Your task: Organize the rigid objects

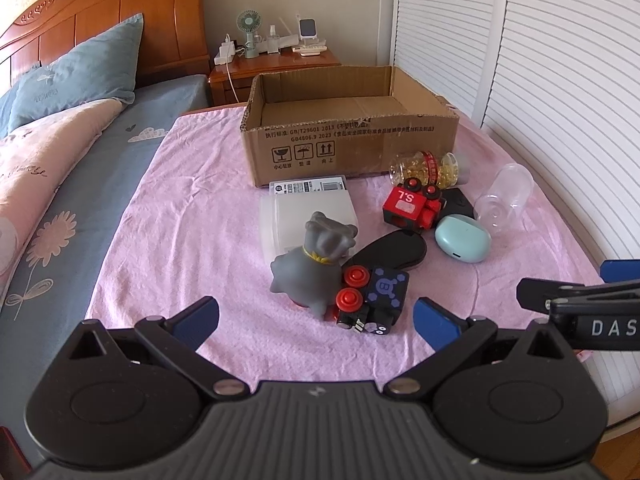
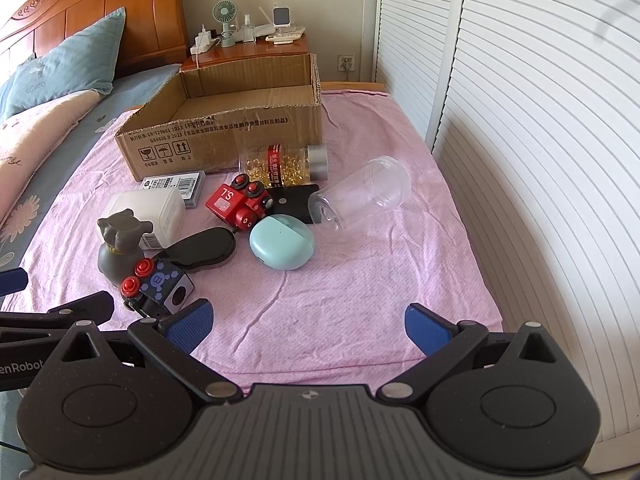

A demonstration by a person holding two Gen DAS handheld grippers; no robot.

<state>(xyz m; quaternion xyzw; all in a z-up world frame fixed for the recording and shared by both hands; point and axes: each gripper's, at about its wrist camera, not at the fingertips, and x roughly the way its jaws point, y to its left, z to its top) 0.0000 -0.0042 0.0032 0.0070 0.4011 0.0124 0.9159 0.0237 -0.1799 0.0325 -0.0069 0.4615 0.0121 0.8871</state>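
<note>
Task looks like it is just starting: box (image 1: pixel 348 136) is sitting empty on the pink cloth (image 2: pixel 340 300), toys lying loose in front of it. Left gripper (image 1: pixel 316 318) is hovering wide open, holding nothing, aimed at black train (image 1: pixel 370 300) and gray cat (image 1: pixel 310 264). Right gripper (image 2: pixel 308 326) is gaping too, empty. Next move probably calls for lowering left fingers around the train.

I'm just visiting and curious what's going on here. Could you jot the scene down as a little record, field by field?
Setting: bed under a pink cloth
Container: open cardboard box, nothing visible inside
Loose items: grey dog figure, black toy train, red toy train, mint case, pill bottle on its side, clear jar on its side
Left gripper: open, holding nothing
Right gripper: open, holding nothing
</note>
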